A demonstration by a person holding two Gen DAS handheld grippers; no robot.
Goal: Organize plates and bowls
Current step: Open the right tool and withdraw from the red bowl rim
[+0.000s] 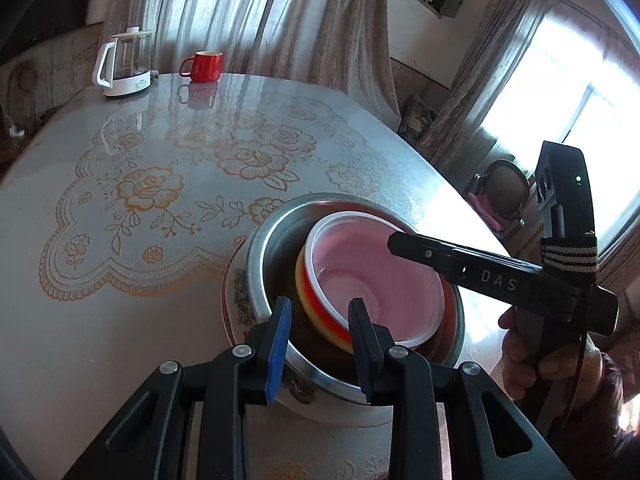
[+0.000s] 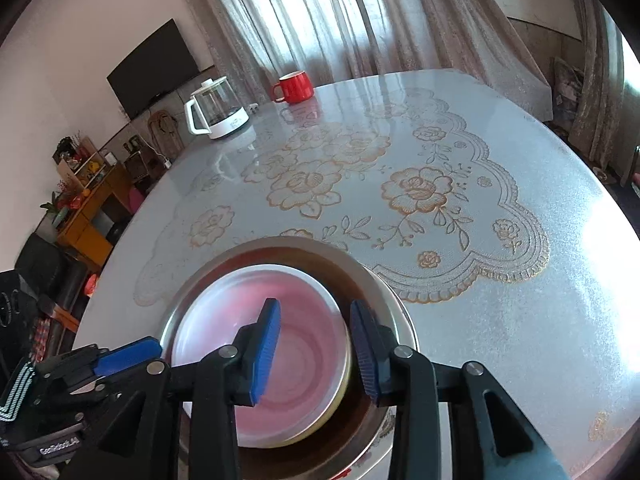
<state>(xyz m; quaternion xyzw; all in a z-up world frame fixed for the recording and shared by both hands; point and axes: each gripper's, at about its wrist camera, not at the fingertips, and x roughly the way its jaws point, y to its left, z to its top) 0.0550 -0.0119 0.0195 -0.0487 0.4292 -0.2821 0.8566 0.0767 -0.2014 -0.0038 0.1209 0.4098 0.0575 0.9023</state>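
Room, left wrist view: curtained windows behind a wide tabletop [image 1: 168,240] with a gold flower pattern on a grey cover.
Far edge: I see a glass kettle [image 1: 124,65] and a red mug [image 1: 203,66] standing near each other.
Stack: a flowered plate [image 1: 234,296] lies on the near side of the tabletop, a steel bowl [image 1: 264,248] sits on it, and a pink bowl [image 1: 376,280] with a white rim and red-yellow outer wall sits tilted inside the steel bowl.
Left tongs [image 1: 318,344]: my 2 fingers stand slightly apart, straddling the near rim of the steel bowl; I cannot see the pads pressing on anything, so I read them as released.
Right tongs [image 1: 394,242]: seen from the side above the pink bowl, held by a hand [image 1: 532,356]; their gap is hidden from here.
Right wrist view, room: a dark screen [image 2: 152,68] on the wall and shelves [image 2: 86,200] at the left.
Stack: pink bowl [image 2: 224,320] inside the steel bowl [image 2: 384,284].
Right tongs [image 2: 316,348]: parted, 1 finger over the pink bowl's inside, the other outside its rim, not gripping.
Left tongs [image 2: 120,356]: a blue pad at the steel bowl's left rim.
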